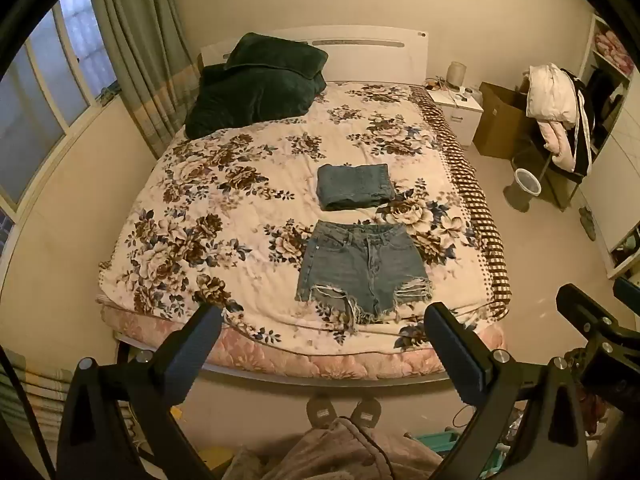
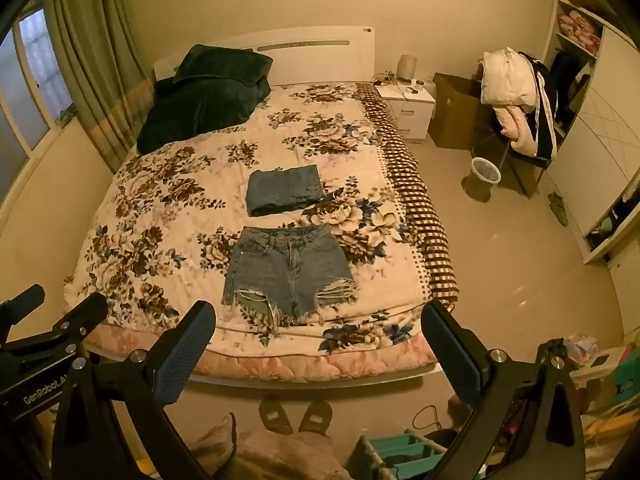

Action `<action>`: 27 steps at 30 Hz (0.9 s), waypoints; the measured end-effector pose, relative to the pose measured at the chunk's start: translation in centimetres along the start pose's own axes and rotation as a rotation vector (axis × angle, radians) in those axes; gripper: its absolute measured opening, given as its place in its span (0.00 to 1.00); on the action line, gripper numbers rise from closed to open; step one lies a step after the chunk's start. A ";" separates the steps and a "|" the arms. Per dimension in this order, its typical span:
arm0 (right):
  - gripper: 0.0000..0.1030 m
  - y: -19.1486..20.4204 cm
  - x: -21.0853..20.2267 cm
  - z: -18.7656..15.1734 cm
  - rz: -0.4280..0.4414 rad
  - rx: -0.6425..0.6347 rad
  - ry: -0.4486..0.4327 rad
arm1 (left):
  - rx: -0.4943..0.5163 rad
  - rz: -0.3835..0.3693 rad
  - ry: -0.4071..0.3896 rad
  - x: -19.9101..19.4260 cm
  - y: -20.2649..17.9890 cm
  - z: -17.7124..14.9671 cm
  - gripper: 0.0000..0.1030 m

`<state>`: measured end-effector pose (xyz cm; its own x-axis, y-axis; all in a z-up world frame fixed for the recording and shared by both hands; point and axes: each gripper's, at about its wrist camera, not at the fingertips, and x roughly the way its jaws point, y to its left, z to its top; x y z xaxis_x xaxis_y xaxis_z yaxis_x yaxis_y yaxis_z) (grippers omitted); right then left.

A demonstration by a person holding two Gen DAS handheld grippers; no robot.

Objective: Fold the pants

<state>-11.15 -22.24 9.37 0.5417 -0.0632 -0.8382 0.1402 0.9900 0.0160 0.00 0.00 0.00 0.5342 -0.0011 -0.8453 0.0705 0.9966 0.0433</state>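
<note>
A: How far along does the folding look?

B: About halfway, by the look of the bed [image 1: 168, 208]. One pair, the folded jeans [image 1: 354, 186], already lies as a compact bundle in the middle of the floral quilt. The denim shorts [image 1: 362, 268] are spread flat just beside that bundle, at its 6 o'clock, waistband toward the headboard and frayed hems toward the foot of the bed. No fold shows in them yet.

A: And the claws?

B: The left claw [image 1: 324, 320] is spread wide and pinches nothing; it hangs off the foot edge, well clear of the cloth. The right claw [image 2: 318, 320] is equally spread and empty, held alongside. In the right wrist view the shorts [image 2: 290, 270] sit at 12 o'clock from that claw, with the folded bundle [image 2: 284, 192] beyond them.

A: So what is left?

B: Likely the whole fold of the shorts: reach in, grip a side or the hems, bring one half over the other, then perhaps stack them with the finished pair.

A: Anything else on the bed?

B: A dark green blanket [image 1: 260, 84] is heaped at about 10 o'clock from the shorts, well apart.
</note>
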 end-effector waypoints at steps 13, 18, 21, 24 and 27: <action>1.00 -1.1 1.0 -0.1 -0.008 0.010 0.010 | 0.000 -0.003 0.003 -0.3 0.2 -0.1 1.00; 1.00 -1.2 0.8 -0.2 -0.011 0.008 0.012 | -0.004 -0.011 0.011 0.6 -1.5 0.4 1.00; 1.00 -0.6 0.6 0.2 -0.016 0.002 0.017 | -0.007 -0.018 0.020 0.5 -2.6 1.0 1.00; 1.00 -1.2 0.8 0.2 -0.019 0.003 0.018 | -0.008 -0.030 0.020 0.2 -1.5 0.4 1.00; 1.00 -1.6 1.1 -0.2 -0.020 0.005 0.017 | -0.009 -0.033 0.017 0.2 -1.4 0.3 1.00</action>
<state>-10.97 -23.82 8.32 0.5243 -0.0803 -0.8477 0.1550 0.9879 0.0023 0.26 -1.43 -0.07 0.5171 -0.0329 -0.8553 0.0803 0.9967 0.0102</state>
